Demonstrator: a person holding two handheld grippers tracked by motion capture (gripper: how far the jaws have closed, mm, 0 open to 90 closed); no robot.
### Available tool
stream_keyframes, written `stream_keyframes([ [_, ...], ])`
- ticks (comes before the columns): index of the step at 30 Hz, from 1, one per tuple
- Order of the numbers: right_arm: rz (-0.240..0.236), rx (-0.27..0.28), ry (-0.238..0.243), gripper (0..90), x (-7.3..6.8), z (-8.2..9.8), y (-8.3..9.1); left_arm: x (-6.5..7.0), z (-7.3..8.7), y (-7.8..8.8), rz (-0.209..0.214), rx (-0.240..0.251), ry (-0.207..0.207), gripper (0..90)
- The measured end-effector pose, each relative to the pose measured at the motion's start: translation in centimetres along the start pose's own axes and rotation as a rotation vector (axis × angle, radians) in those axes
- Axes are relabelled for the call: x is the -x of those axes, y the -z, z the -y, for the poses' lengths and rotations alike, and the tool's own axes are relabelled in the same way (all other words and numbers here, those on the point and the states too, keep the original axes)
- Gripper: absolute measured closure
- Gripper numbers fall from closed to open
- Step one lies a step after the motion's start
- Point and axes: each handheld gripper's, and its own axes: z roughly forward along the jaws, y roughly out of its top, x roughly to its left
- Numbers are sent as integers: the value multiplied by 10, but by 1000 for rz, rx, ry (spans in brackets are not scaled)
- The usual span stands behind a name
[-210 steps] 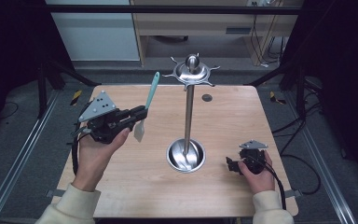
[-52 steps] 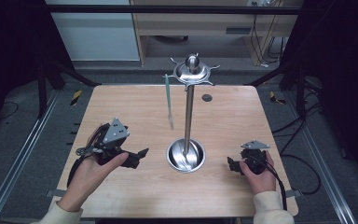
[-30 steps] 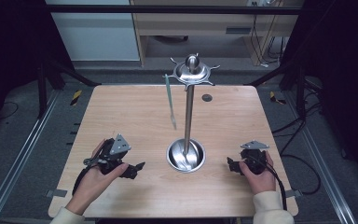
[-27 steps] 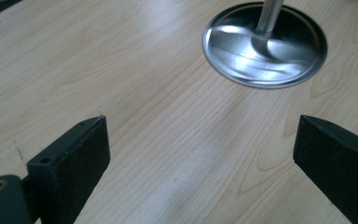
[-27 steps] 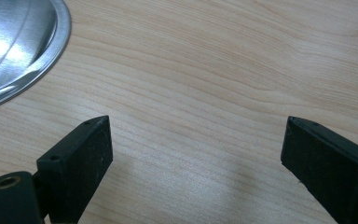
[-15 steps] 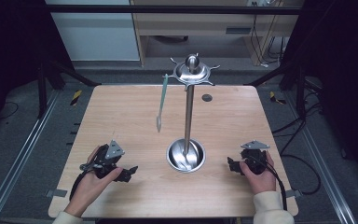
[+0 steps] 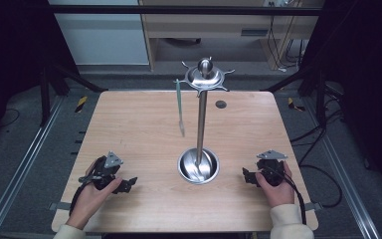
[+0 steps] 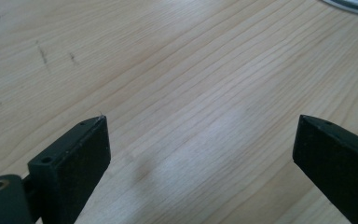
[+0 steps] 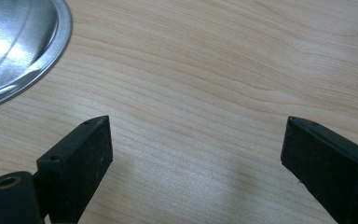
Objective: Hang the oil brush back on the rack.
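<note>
Hanging from the left arm of the stand (image 7: 202,124) near the middle of the table (image 7: 129,119): a spatula (image 7: 179,106), long axis straight up and down, blade lowest and clear of the wood. Well apart from both tools, toward the far edge. Left gripper (image 7: 127,184) resting by the near left corner, jaws spread, nothing between. Right gripper (image 7: 246,176) by the near right corner, likewise spread and empty. Slightly nearer: the left.
</note>
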Motion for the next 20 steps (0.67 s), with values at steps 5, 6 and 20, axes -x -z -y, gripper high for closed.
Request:
stream_keyframes([
  [5,0,-3,0,96,0,0,-1,-11,7,-3,-25,14,40,41],
  [6,-1,-3,-2,96,0,0,-1,-13,8,-4,-29,19,46,42],
  [20,-1,-8,4,96,-1,0,-1,-21,19,-5,-55,47,92,48],
])
